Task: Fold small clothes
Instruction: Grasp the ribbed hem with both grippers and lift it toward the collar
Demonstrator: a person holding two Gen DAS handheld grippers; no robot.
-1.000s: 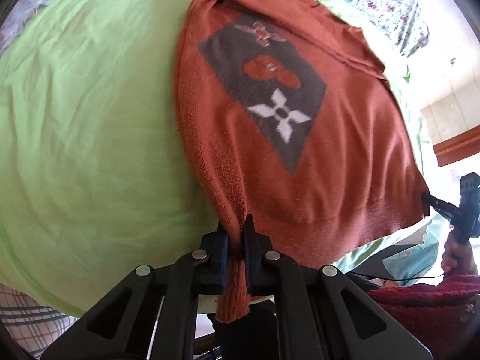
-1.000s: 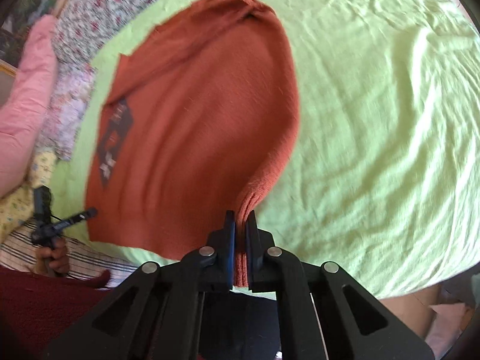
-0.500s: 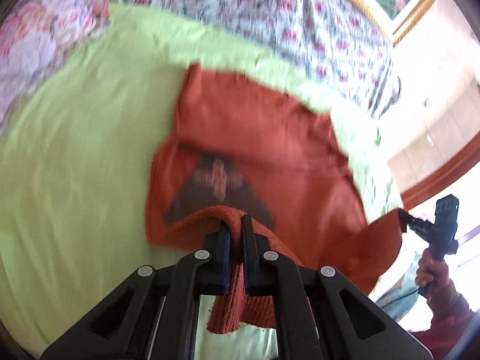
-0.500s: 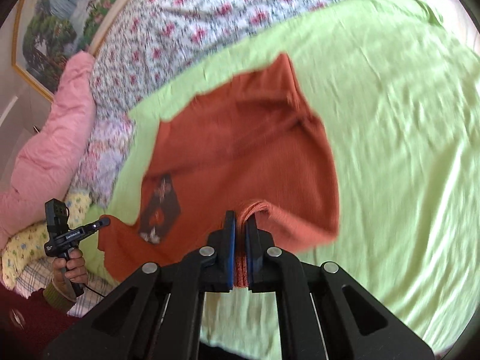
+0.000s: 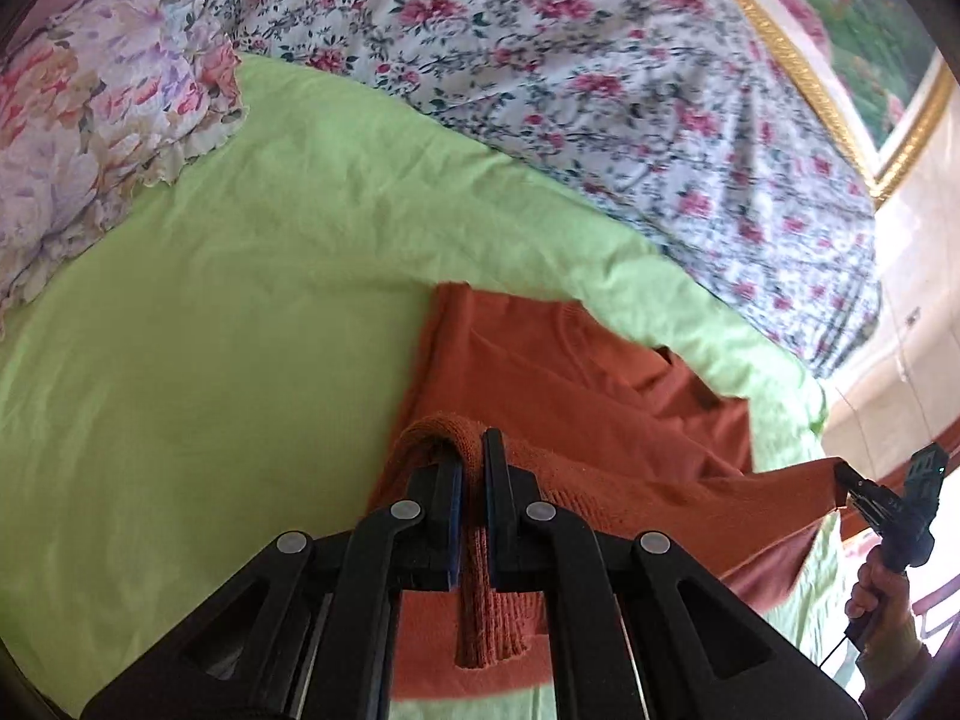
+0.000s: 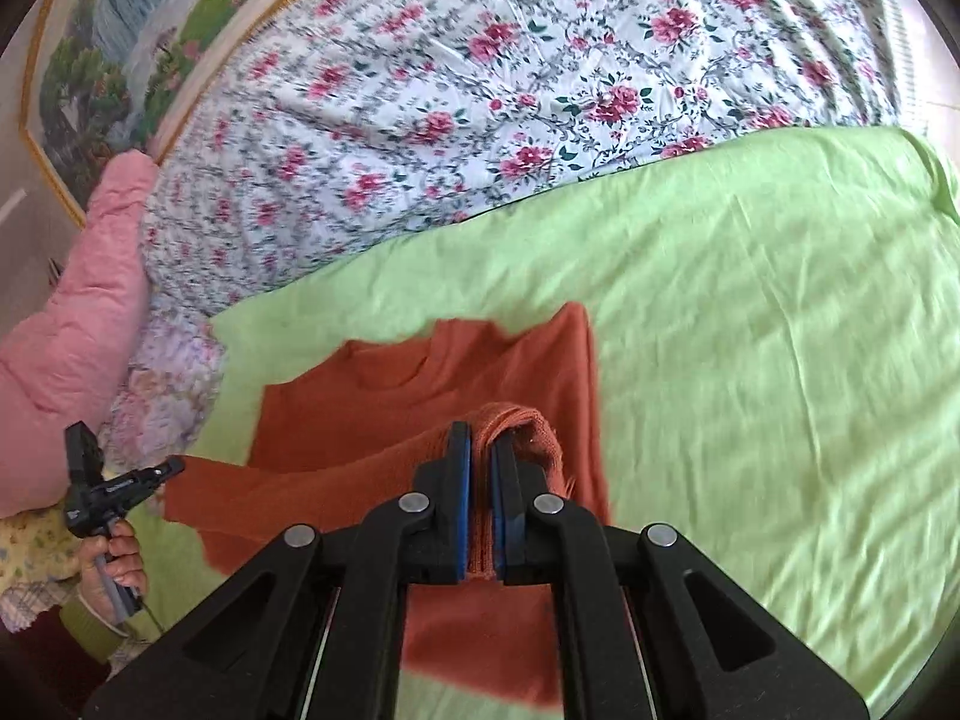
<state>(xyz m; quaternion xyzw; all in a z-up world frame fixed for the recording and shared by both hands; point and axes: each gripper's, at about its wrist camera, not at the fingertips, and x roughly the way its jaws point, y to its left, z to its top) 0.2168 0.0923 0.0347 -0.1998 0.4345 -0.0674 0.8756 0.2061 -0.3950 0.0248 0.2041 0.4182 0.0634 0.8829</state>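
A rust-orange knit sweater [image 5: 576, 384] lies on a green bed sheet [image 5: 240, 312], its lower half lifted and carried over its upper half toward the neckline [image 6: 414, 366]. My left gripper [image 5: 471, 468] is shut on the left corner of the ribbed hem. My right gripper [image 6: 480, 462] is shut on the right hem corner. The hem stretches taut between them. The right gripper also shows in the left wrist view [image 5: 864, 486], and the left gripper in the right wrist view [image 6: 156, 474]. The sweater's grey front patch is hidden under the fold.
A floral quilt [image 5: 600, 60] lies across the far side of the bed. A floral pillow [image 5: 90, 120] sits at the left, a pink duvet [image 6: 78, 312] beyond it. A gold-framed painting [image 6: 150, 18] hangs on the wall. The sheet [image 6: 780, 360] spreads wide to the right.
Both grippers have lifted the hem and carried it forward over the sweater toward the neckline. The grey patch, visible a second ago, is now covered.
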